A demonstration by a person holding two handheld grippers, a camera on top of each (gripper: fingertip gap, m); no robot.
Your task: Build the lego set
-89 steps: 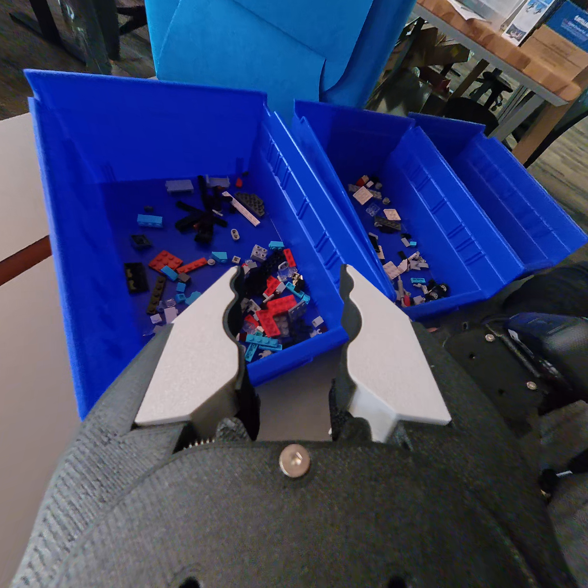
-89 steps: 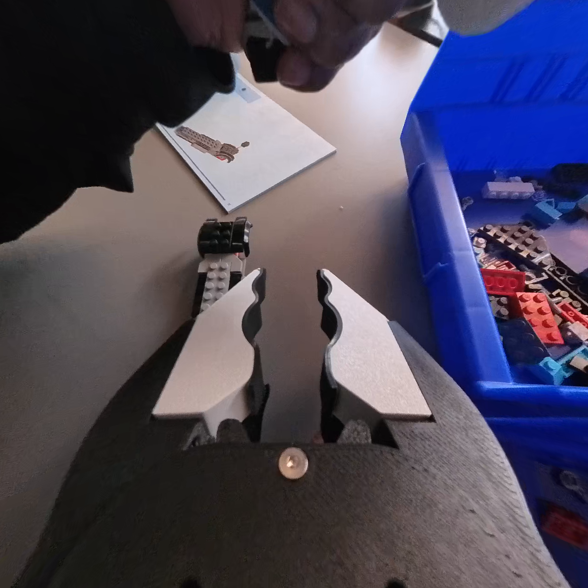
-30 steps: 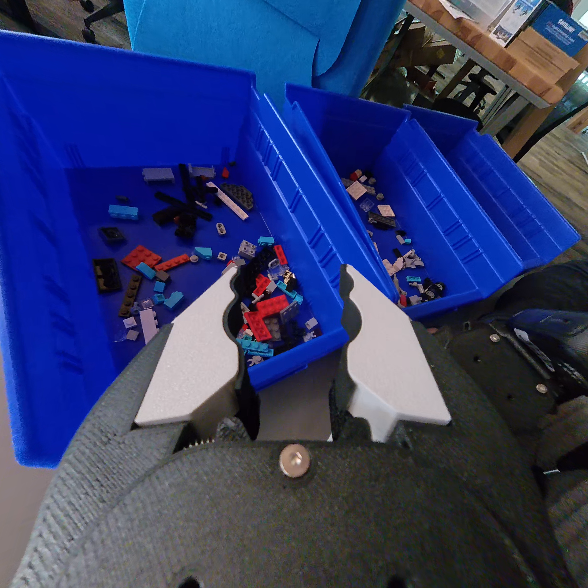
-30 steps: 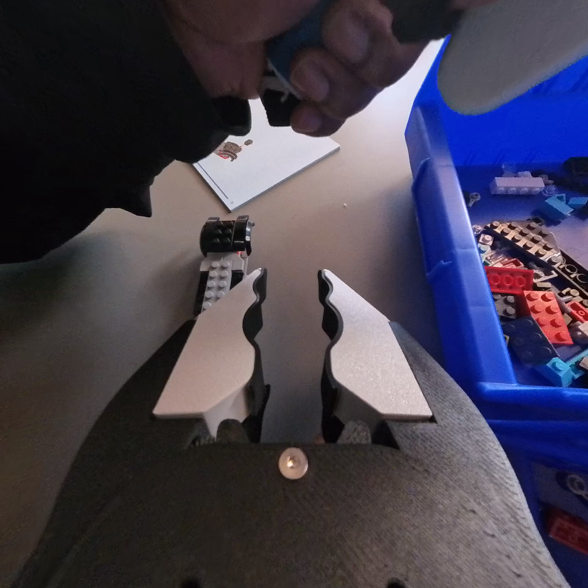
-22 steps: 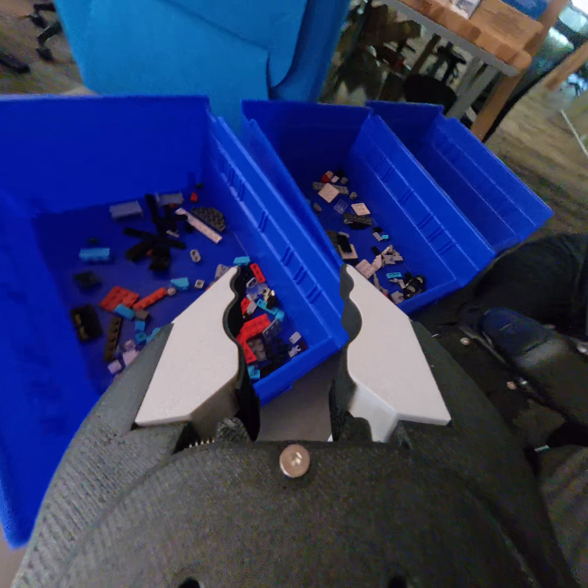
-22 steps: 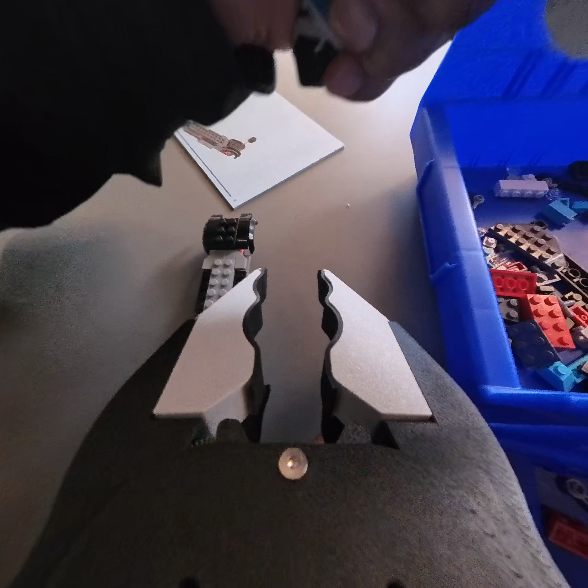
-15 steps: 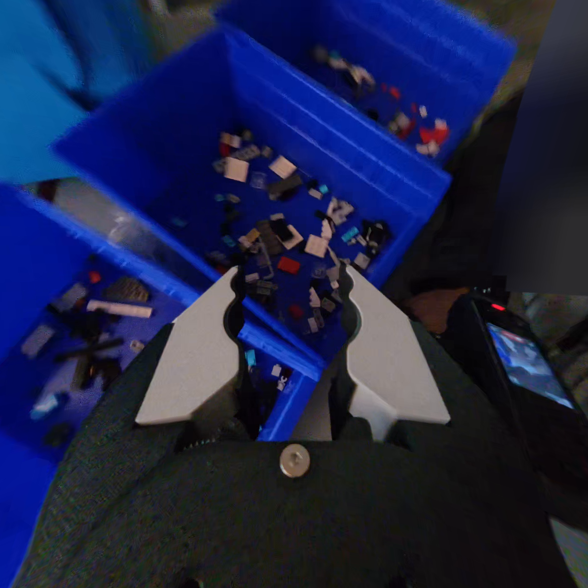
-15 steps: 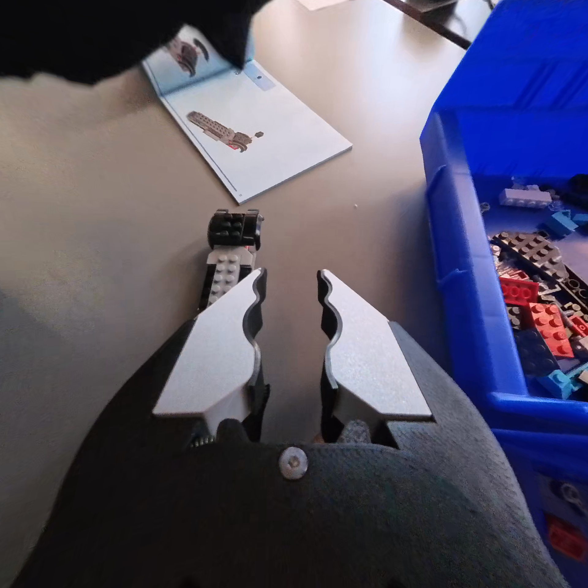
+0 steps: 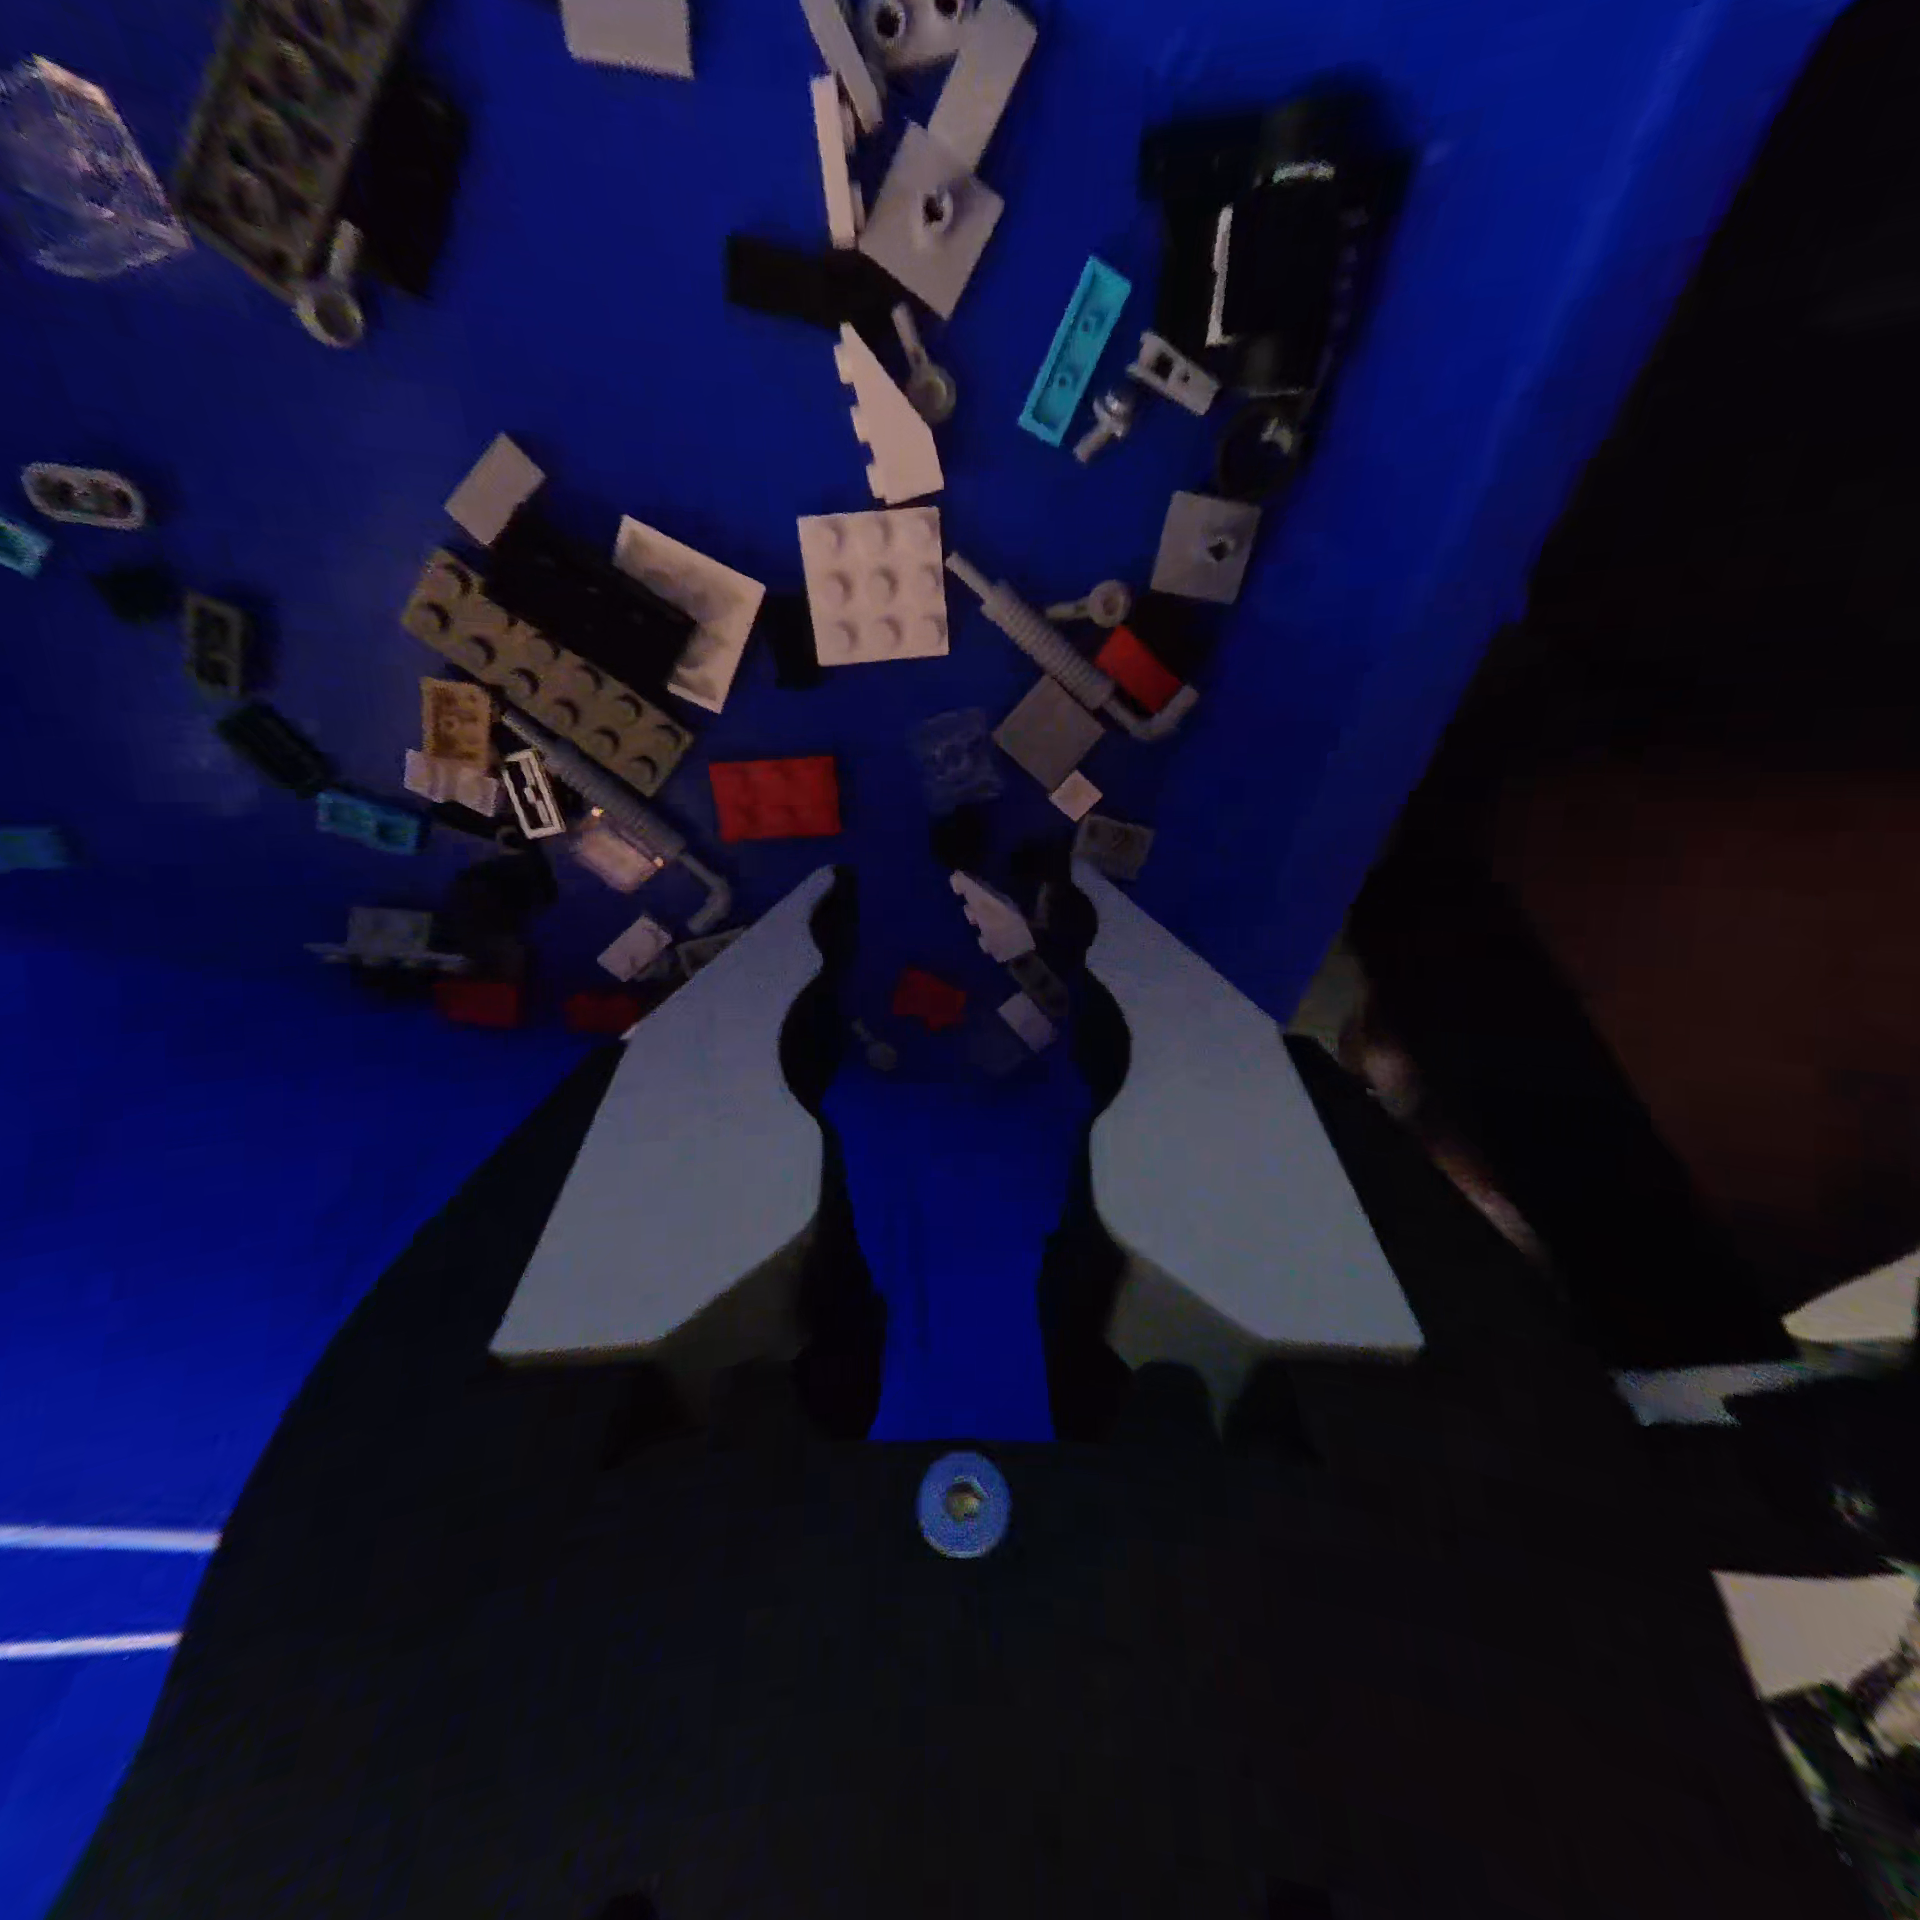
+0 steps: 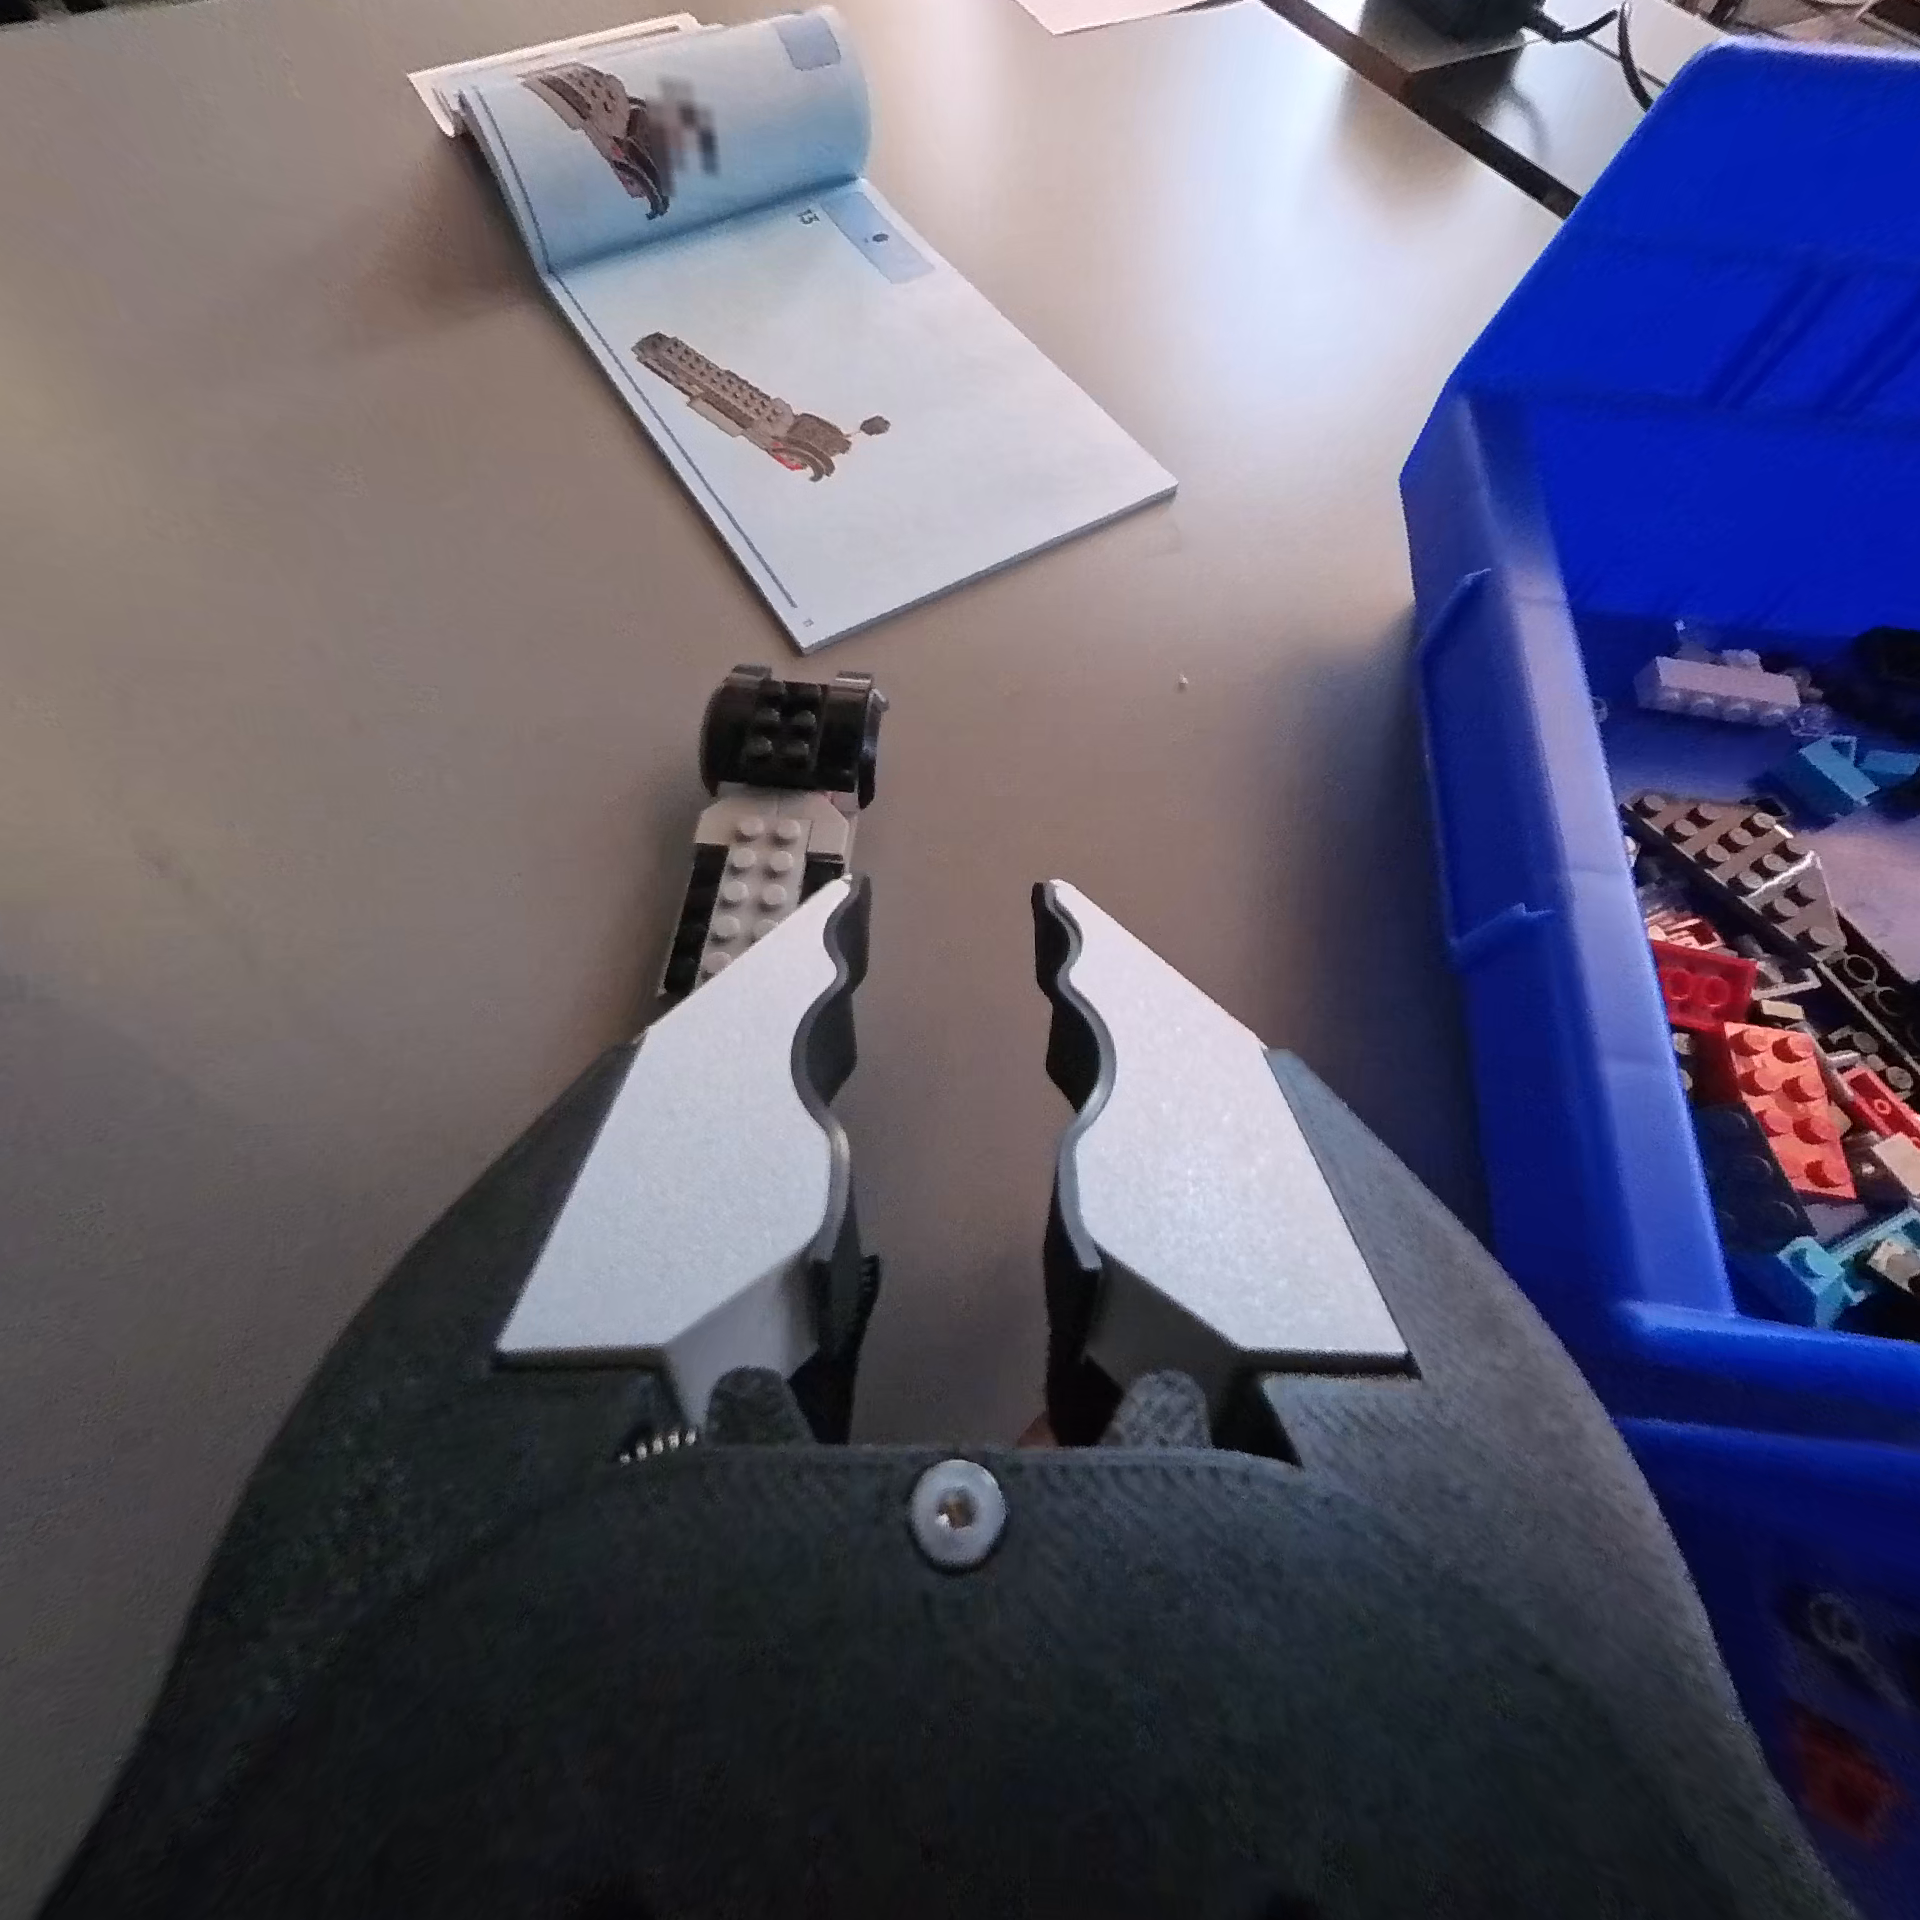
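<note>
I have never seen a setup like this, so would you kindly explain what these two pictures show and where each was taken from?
There is no robot here: a person holds a pair of tongs in each hand, and a camera on each looks forward along its two grey fingers.

The left camera looks down into a blue bin of loose Lego pieces, such as a red plate and a white plate. The left tongs are open and hold nothing.

The right camera looks across a table. On it lie a partly built model and an open instruction booklet, with another blue bin of bricks beside them. The right tongs are open and empty too.
</note>
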